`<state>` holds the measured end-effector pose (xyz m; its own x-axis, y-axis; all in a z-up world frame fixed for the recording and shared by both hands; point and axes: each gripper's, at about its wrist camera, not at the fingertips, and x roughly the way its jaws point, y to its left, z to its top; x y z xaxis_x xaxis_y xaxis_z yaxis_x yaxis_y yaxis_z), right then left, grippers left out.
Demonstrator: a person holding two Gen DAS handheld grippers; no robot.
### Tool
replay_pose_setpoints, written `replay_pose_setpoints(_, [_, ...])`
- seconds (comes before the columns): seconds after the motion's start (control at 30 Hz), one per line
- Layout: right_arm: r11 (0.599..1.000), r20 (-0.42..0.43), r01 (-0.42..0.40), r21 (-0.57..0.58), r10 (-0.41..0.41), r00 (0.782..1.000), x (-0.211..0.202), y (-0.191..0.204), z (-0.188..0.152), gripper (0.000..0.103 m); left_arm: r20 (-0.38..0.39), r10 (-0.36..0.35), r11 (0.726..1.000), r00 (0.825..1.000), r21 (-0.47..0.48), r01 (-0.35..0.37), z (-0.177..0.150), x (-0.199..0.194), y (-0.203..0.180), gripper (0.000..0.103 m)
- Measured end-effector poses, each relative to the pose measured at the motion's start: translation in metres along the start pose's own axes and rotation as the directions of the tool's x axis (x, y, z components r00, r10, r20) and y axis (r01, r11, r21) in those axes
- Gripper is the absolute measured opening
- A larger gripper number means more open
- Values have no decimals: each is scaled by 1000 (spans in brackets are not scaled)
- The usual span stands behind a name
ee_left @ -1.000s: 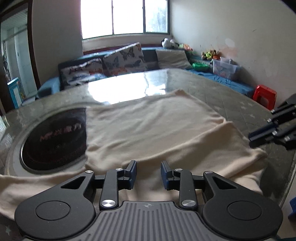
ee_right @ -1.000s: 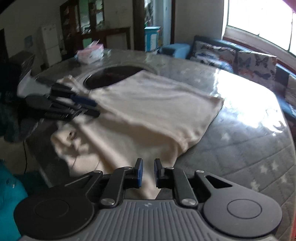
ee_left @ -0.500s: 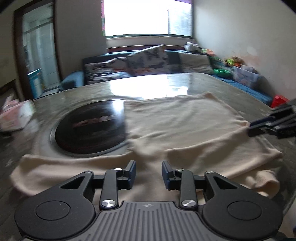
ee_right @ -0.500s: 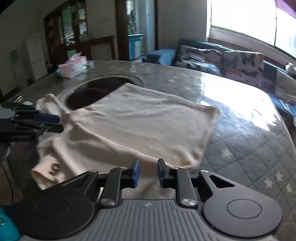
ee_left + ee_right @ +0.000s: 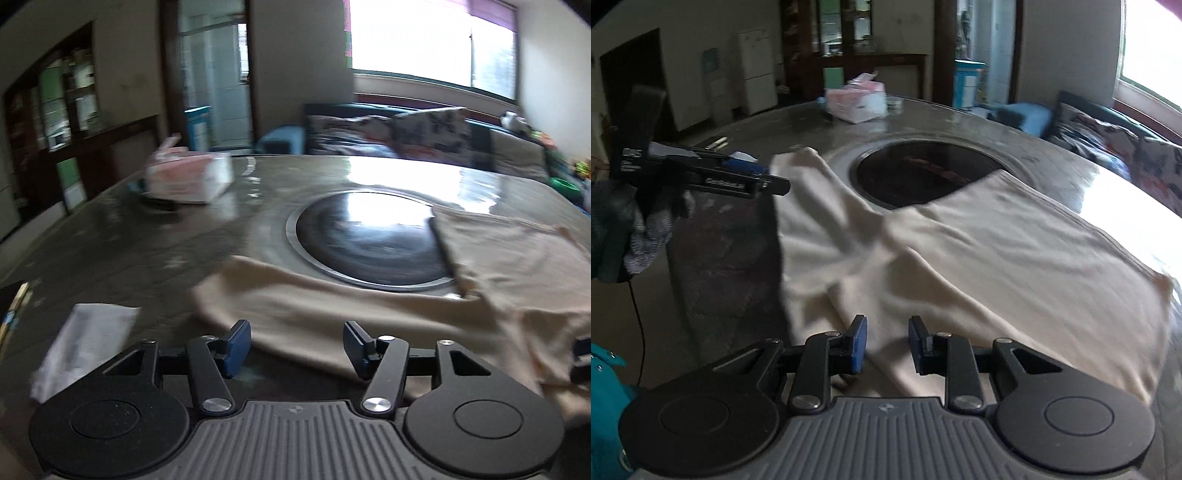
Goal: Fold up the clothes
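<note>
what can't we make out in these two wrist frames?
- Cream garment: near hem hidden behind the right claw body in the right wrist view.
- Right side of the garment: cut off by the left wrist frame edge.
- Tissue pack: print motion-blurred, left wrist view.
- Left claw: whether it touches the cloth is unclear.

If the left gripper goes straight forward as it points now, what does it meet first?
Most likely the cream garment: its near sleeve lies directly ahead of the open left gripper. Depth is unclear.
</note>
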<state>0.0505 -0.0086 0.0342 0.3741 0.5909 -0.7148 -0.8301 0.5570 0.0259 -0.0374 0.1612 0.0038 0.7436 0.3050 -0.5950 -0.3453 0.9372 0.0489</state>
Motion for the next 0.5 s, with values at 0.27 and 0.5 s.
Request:
replay_pose_setpoints(0.27, [1000, 9, -11, -1, 11, 1000, 12, 1, 14, 27, -28, 69, 992, 997, -103, -71, 6, 18, 34, 63])
replay_pose_setpoints(0.5, [1000, 13, 3, 16, -3, 1000, 27, -5, 22, 27, -45, 64, 986, 997, -154, -70, 11, 30, 42, 63])
